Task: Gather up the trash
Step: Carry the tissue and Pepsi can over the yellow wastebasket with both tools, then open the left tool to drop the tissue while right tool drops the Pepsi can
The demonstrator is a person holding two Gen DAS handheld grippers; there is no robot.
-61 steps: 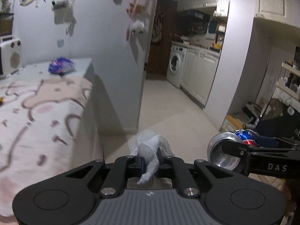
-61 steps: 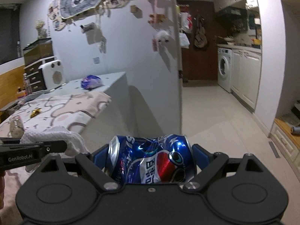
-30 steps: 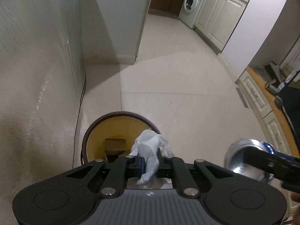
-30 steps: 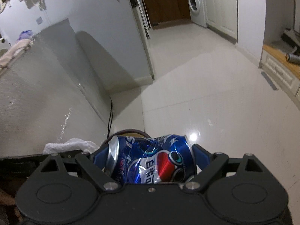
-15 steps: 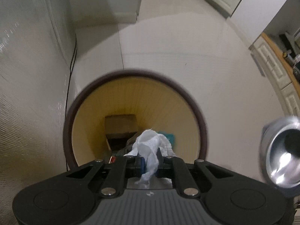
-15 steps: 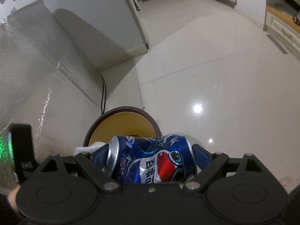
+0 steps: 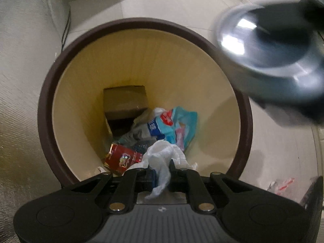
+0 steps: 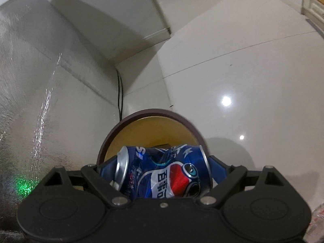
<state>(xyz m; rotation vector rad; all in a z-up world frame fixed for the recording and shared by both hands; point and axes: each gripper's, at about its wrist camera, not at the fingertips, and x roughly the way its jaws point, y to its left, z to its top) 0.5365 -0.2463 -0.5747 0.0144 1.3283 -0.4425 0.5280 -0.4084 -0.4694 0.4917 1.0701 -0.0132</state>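
Observation:
My left gripper (image 7: pixel 162 172) is shut on a crumpled white tissue (image 7: pixel 164 158) and hangs over the open mouth of a round bin with a brown rim (image 7: pixel 48 93) and cream inside. The bin holds a brown box (image 7: pixel 125 103), a teal wrapper (image 7: pixel 174 125) and a red packet (image 7: pixel 123 158). My right gripper (image 8: pixel 164 168) is shut on a crushed blue Pepsi can (image 8: pixel 164 172), just short of the bin's rim (image 8: pixel 154 113). The can's silver end (image 7: pixel 269 40) shows blurred above the bin's right edge in the left wrist view.
A silvery textured panel (image 8: pixel 30 105) stands left of the bin, with a black cable (image 8: pixel 120 93) running down behind it. White glossy floor tiles (image 8: pixel 243 70) lie to the right. A small wrapper (image 7: pixel 281 184) lies on the floor at right.
Both grippers have tilted down from the room and closed in on the bin. The bin's mouth now fills the left wrist view; the can has swung up over its right edge.

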